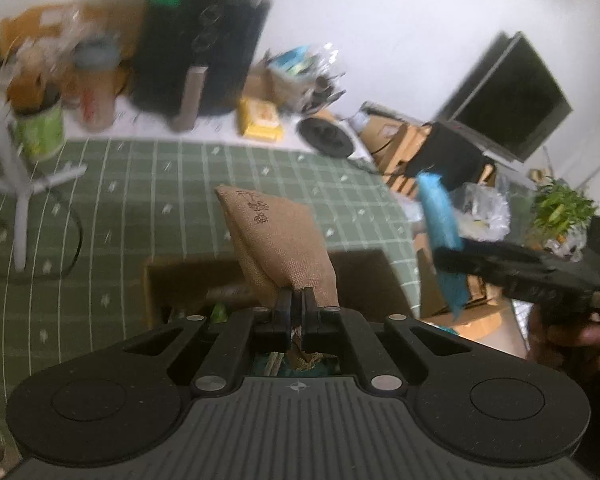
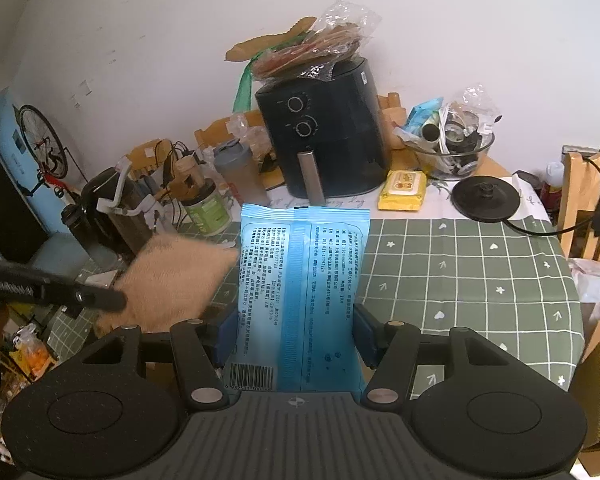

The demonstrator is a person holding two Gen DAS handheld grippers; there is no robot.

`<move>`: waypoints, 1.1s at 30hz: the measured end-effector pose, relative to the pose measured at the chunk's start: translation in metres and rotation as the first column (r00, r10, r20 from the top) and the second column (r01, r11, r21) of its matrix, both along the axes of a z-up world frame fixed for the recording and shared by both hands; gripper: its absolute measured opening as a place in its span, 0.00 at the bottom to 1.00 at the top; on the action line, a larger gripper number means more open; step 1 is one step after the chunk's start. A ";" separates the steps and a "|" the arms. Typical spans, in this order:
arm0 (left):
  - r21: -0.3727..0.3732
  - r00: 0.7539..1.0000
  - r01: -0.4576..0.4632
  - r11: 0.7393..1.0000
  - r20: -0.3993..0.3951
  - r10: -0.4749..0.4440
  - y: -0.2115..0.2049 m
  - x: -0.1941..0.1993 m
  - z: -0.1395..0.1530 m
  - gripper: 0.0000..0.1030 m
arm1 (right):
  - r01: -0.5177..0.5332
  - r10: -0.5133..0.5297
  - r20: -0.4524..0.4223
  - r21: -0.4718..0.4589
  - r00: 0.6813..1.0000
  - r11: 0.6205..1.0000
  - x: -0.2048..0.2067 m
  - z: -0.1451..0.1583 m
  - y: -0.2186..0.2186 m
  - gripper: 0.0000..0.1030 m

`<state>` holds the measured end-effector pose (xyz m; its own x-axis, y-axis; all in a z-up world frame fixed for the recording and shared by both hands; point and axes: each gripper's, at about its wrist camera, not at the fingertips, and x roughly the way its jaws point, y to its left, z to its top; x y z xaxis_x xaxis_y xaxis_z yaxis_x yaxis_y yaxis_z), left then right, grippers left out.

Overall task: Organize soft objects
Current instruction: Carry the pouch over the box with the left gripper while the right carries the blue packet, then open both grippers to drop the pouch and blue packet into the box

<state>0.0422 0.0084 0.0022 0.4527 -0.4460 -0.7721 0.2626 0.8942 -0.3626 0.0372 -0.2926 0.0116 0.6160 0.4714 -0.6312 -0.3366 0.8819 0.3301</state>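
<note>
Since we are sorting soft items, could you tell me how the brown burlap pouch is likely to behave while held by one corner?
The burlap pouch, pinched at one corner by the left gripper, keeps its puffed shape, so it is probably stuffed and fairly light. Its coarse weave should resist slipping. Not fragile.

Right tool [image 2: 296, 340] clamping blue packet [image 2: 300, 280], checked tablecloth [image 2: 460, 272]

**Print legible mainly on the blue pack**

The blue pack [image 2: 300, 300], centre of the right wrist view, carries dense columns of dark Chinese print too small to make out, and a barcode at its lower left with digits beginning 6 932531. On the left gripper [image 2: 112, 300], at the left edge, white lettering shows but is too blurred to read. The burlap pouch [image 1: 278, 244] bears a printed flower motif, no words.
</note>
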 end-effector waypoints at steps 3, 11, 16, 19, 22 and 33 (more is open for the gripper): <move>0.033 0.996 -0.041 0.999 -0.077 0.044 0.004 -0.002 -0.019 0.18 | -0.005 0.005 -0.005 0.002 1.000 1.000 -0.002 -0.001 -0.001 0.60; 0.136 0.984 -0.136 0.981 -0.094 0.149 0.011 -0.014 -0.035 0.49 | -0.015 0.016 -0.012 0.008 1.000 1.000 -0.006 -0.003 -0.003 0.60; 0.171 0.985 -0.154 0.973 -0.054 0.165 0.003 -0.020 -0.028 0.54 | -0.032 0.032 -0.015 0.017 0.999 0.999 -0.011 -0.004 -0.002 0.60; 0.182 0.985 -0.159 0.970 -0.037 0.168 -0.001 -0.028 -0.025 0.55 | -0.045 0.045 -0.018 0.024 0.999 0.999 -0.013 -0.005 0.000 0.60; 0.190 0.984 -0.171 0.967 -0.025 0.179 -0.003 -0.033 -0.022 0.55 | -0.058 0.059 -0.020 0.030 0.998 0.998 -0.016 -0.006 0.002 0.60; 0.167 0.982 -0.187 0.968 0.002 0.190 -0.001 -0.040 -0.015 0.55 | -0.085 0.086 -0.042 0.026 0.995 0.996 -0.024 -0.008 0.018 0.60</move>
